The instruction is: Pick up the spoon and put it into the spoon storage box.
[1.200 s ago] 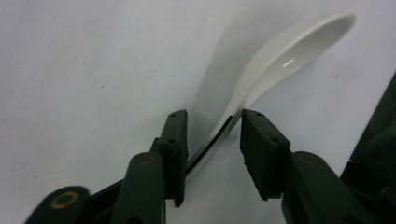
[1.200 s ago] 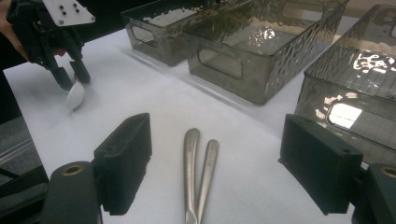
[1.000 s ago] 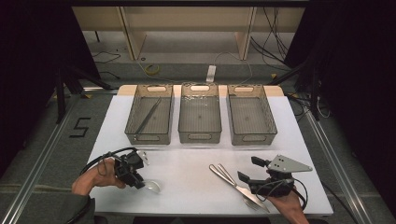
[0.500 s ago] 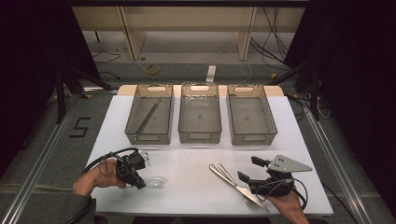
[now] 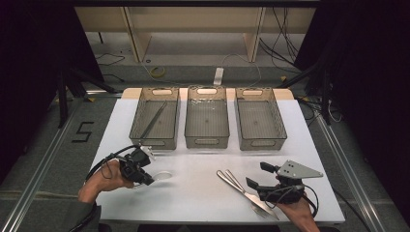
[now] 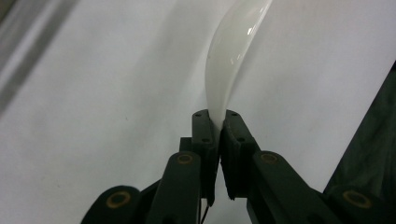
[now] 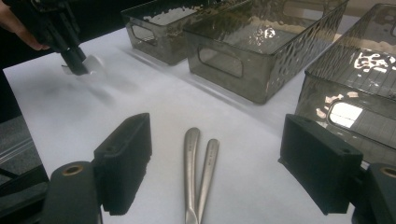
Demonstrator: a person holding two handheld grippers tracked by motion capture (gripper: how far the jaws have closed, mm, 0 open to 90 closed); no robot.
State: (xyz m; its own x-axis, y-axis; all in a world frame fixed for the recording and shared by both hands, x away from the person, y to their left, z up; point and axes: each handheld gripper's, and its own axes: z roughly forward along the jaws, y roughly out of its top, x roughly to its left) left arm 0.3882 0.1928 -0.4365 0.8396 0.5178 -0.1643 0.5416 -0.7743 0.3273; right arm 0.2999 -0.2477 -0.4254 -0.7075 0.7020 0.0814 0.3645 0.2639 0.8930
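A glossy white spoon (image 6: 231,56) is pinched by its handle end between the pads of my left gripper (image 6: 217,116), which is shut on it. In the high view that gripper (image 5: 147,179) is at the table's front left, with the spoon's pale bowl (image 5: 163,176) just to its right over the white table. My right gripper (image 5: 257,175) stands open at the front right. Two metal utensils (image 5: 239,189) lie side by side on the table there. Their handles (image 7: 198,172) run between its wide-apart pads (image 7: 123,158) untouched.
Three clear grey bins stand in a row at the back: the left one (image 5: 155,140) holds a long thin metal utensil (image 5: 153,121), while the middle (image 5: 207,140) and right (image 5: 259,142) look empty. The white table top (image 5: 193,198) ends near both hands.
The white spoon at the left gripper now sits slightly farther from the front edge than a second ago. The right gripper and the metal utensils have stayed put.
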